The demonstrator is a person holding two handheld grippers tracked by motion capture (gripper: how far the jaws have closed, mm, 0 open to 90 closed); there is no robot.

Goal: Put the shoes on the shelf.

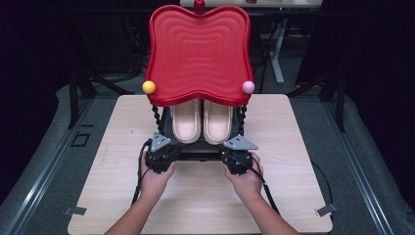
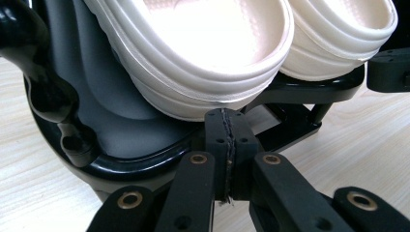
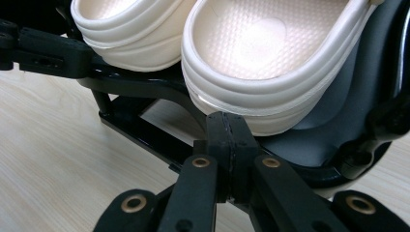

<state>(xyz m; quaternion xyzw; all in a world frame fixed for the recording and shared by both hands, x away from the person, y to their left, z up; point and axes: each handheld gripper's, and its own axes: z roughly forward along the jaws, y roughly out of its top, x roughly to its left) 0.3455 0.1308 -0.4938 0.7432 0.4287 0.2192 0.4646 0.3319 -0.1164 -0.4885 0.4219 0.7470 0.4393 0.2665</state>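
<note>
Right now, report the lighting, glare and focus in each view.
High view: the table is evenly lit, the room around it nearly black, and the red tray shows soft sheen. Left gripper view: the insole of the cream slipper is blown out white, with near linkage soft. Right gripper view: milder exposure, the slipper's insole texture readable.

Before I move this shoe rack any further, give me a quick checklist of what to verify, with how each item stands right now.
1. Left gripper jaws shut, tips at the black lower shelf: ok.
2. Right gripper jaws shut at the same shelf's other side: ok.
3. Whether the tips actually press on the shelf: cannot tell.
4. Cream slippers lying side by side on the shelf: ok.
5. Red top tray level above them: ok.
6. Wooden table bare around the rack: ok.
</note>
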